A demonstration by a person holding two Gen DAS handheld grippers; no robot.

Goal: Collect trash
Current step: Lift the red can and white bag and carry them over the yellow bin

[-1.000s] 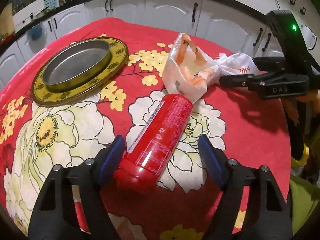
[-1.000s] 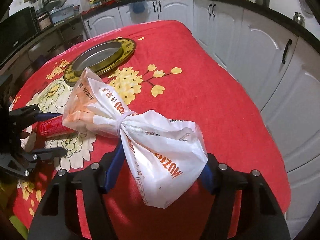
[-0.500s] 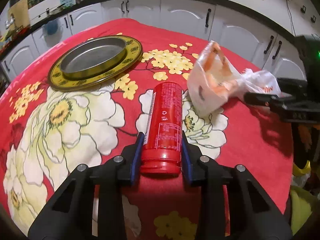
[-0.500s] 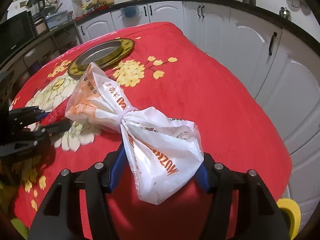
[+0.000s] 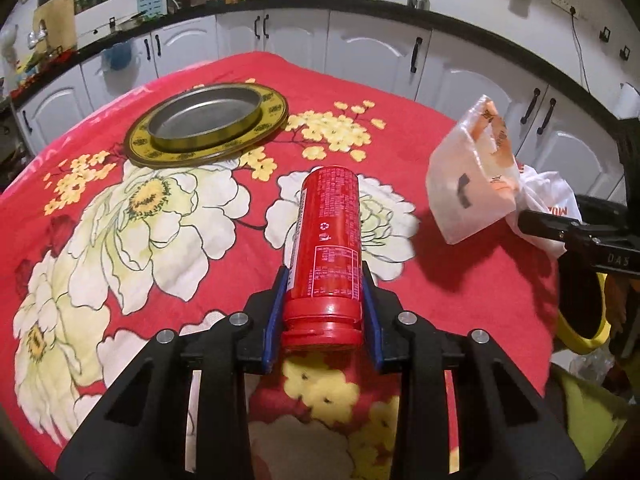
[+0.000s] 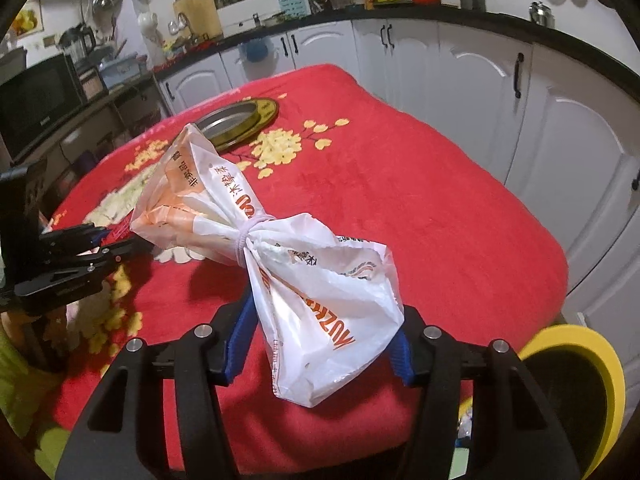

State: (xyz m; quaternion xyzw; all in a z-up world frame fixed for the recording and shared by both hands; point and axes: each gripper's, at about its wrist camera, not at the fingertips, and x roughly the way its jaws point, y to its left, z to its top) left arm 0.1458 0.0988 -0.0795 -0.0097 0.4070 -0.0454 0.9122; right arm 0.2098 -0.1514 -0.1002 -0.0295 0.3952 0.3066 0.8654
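Note:
A red cylindrical can [image 5: 326, 240] points away from me, its capped end clamped between the blue pads of my left gripper [image 5: 324, 292], which is shut on it just above the table. A white and orange plastic bag [image 6: 320, 292], tied at its middle, hangs clear of the cloth. My right gripper [image 6: 320, 344] squeezes the bag's lower half and its jaws are still closing. In the left wrist view the bag [image 5: 468, 192] hangs at the right from the right gripper [image 5: 560, 232]. The left gripper [image 6: 100, 246] shows at the left edge of the right wrist view.
The table wears a red cloth [image 5: 460, 280] with white and yellow flowers. A round metal tray with a yellow rim [image 5: 208, 124] lies at its far side. A yellow-rimmed bin [image 6: 576, 392] stands below the table's near right edge. White cabinets [image 6: 480, 72] line the walls.
My left gripper's jaws closed onto the red can, which now points straight away. My right gripper carried the bag up and toward the table's right edge, bringing the yellow bin into view.

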